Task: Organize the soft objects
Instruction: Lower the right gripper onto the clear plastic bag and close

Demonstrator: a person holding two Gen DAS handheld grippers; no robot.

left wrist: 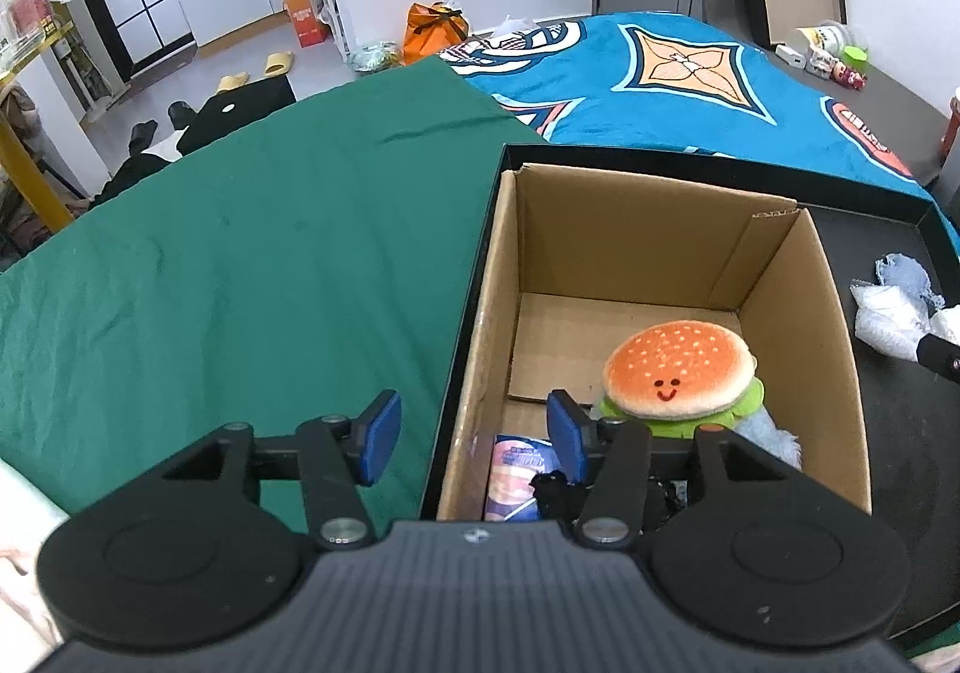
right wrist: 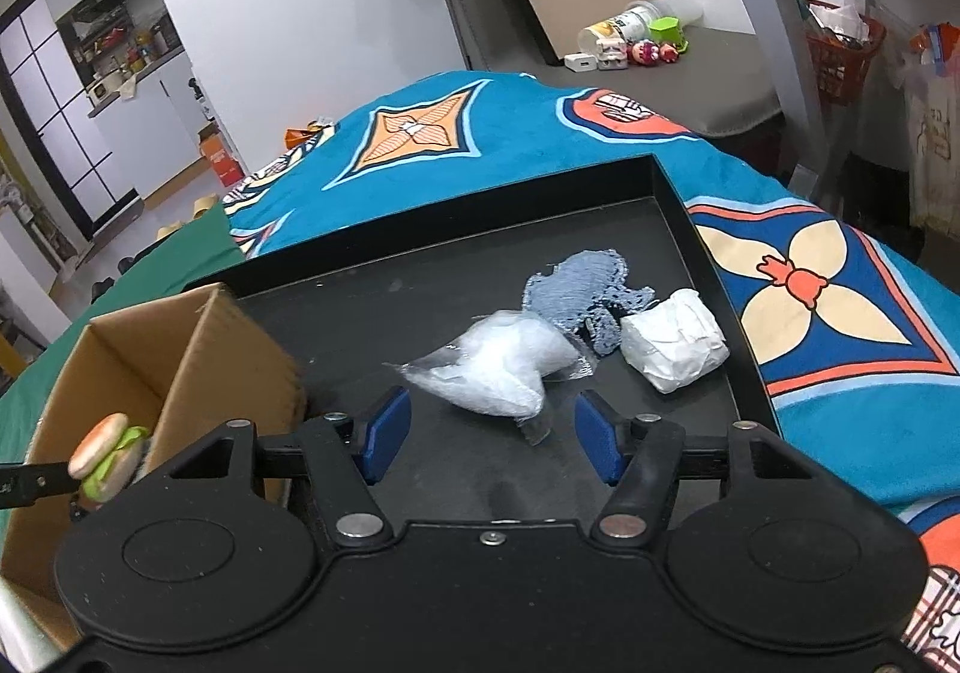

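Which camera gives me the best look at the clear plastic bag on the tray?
The right wrist view: the clear plastic bag lies whole and unobstructed on the black tray, just ahead of the open right gripper. The left wrist view catches it only at its right edge, distorted.

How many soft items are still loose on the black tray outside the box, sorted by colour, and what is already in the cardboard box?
On the black tray, loose:
White: 2, the clear bag of white stuffing and the white wrapped bundle
Blue-grey: 1, the knitted cloth
In the cardboard box:
Burger plush: 1
Printed packet: 1
Other items there are partly hidden.
Total clearly seen: 5
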